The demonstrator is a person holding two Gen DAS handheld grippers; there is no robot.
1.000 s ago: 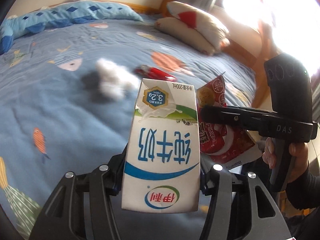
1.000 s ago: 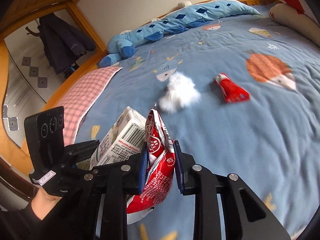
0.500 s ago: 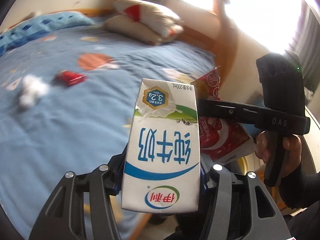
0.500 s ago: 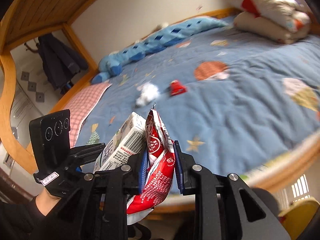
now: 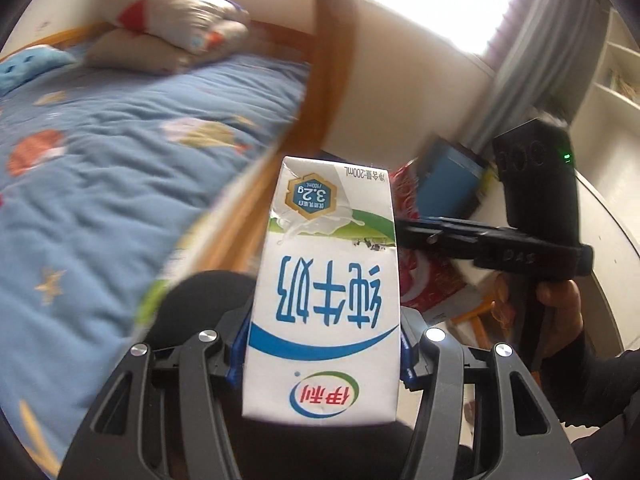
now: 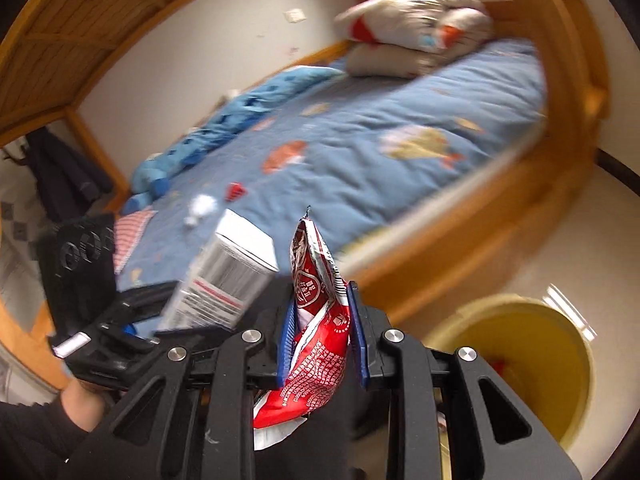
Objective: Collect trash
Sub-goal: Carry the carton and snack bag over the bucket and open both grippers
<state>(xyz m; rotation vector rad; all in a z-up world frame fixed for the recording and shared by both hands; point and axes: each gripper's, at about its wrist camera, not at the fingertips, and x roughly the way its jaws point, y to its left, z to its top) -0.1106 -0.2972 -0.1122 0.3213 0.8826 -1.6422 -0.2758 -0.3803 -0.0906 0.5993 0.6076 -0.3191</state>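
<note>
Milk carton between left jaws: white, blue lettering, blue swoosh, green band, red-green logo, gold-rimmed blue badge. Snack wrapper between right jaws: red, white print, silvery torn top. Jaw pads blue, gripper bodies black. Bedspread beyond jaws: blue, orange and beige fish pattern. Bed frame orange wood. Bin right of right jaws: yellow. Pillows beige, red patches.

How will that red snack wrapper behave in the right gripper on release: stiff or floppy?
Likely floppy: the red snack wrapper is crumpled thin film, its tail sagging below the right gripper. Probably very light, so it may flutter instead of dropping straight into the yellow bin. The glossy film might also cling to a pad.
</note>
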